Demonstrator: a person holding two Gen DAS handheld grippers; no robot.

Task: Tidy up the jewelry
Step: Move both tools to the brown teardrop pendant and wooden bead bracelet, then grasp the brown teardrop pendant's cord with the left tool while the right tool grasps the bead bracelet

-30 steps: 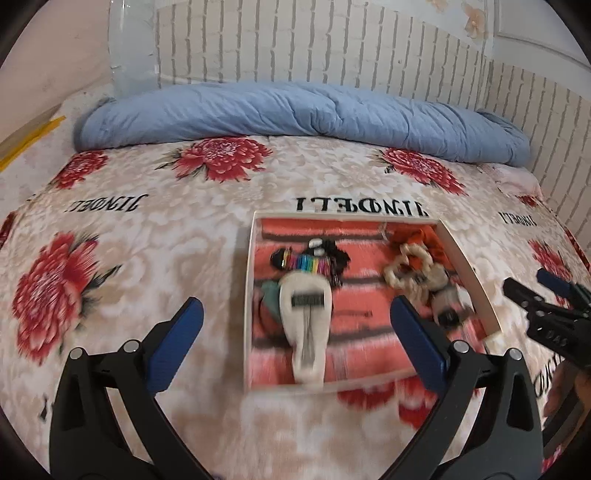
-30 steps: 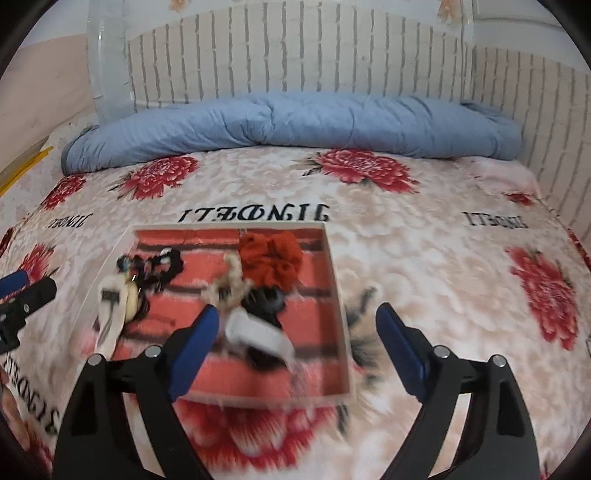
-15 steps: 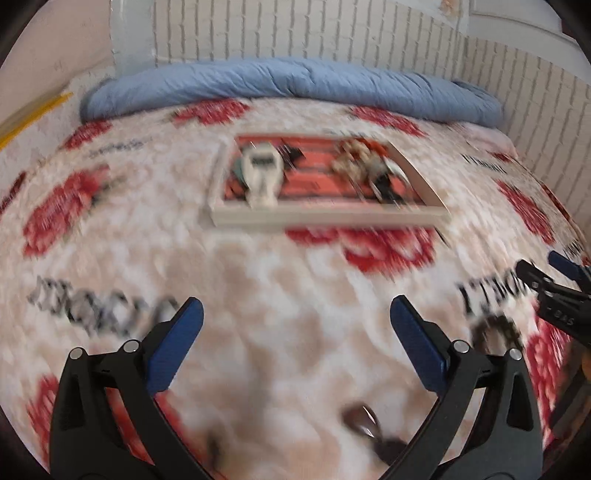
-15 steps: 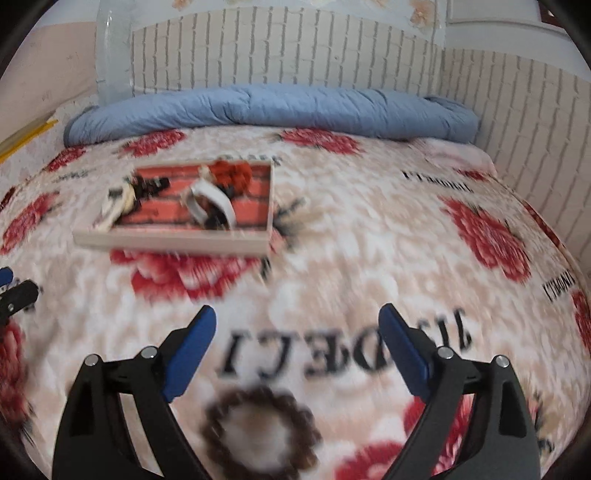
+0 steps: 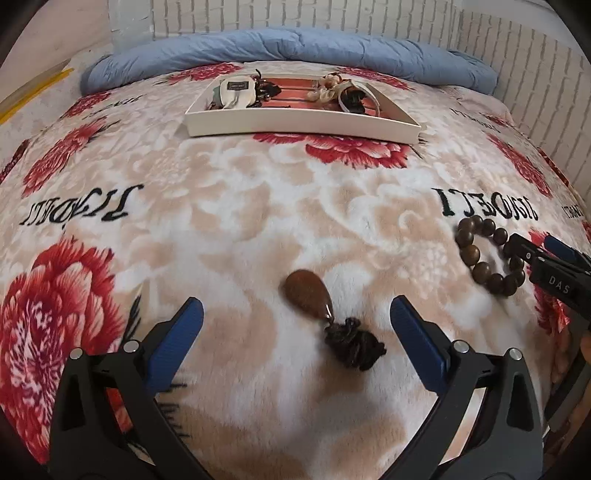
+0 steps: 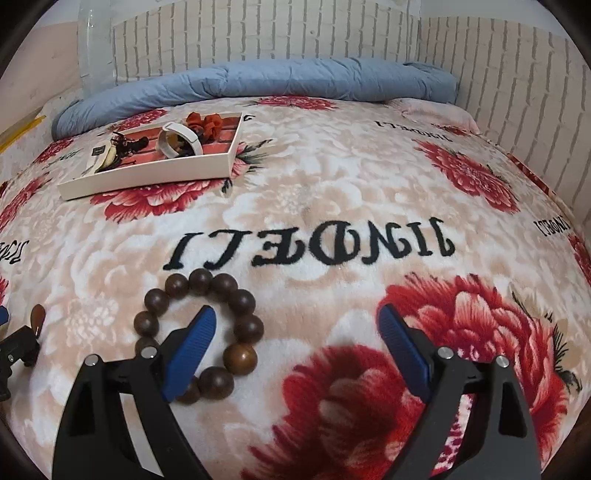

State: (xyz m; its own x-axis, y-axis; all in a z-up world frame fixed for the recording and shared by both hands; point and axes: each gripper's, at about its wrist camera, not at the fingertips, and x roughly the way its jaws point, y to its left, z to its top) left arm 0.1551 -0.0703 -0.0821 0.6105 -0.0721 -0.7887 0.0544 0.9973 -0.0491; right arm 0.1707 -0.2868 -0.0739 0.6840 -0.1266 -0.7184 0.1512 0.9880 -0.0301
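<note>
A brown teardrop pendant with a dark knotted cord (image 5: pixel 312 301) lies on the floral blanket between the open fingers of my left gripper (image 5: pixel 295 326). A brown wooden bead bracelet (image 6: pixel 207 332) lies under my right gripper (image 6: pixel 297 326), which is open and empty; its left finger sits over the bracelet's ring. The bracelet also shows in the left wrist view (image 5: pixel 484 258), with the right gripper (image 5: pixel 546 254) at it. A white tray (image 5: pixel 295 123) holding hair ties, a white band and other pieces sits farther back; it also shows in the right wrist view (image 6: pixel 147 177).
A rolled blue quilt (image 5: pixel 288 51) lies along the back against a white brick-pattern wall (image 6: pixel 295 33). The blanket (image 6: pixel 332 206) covers the whole bed. The bed's right edge runs near the wall.
Both grippers have pulled back from over the tray and come down low over the front of the bed. The pendant and the bracelet have come into view beneath them.
</note>
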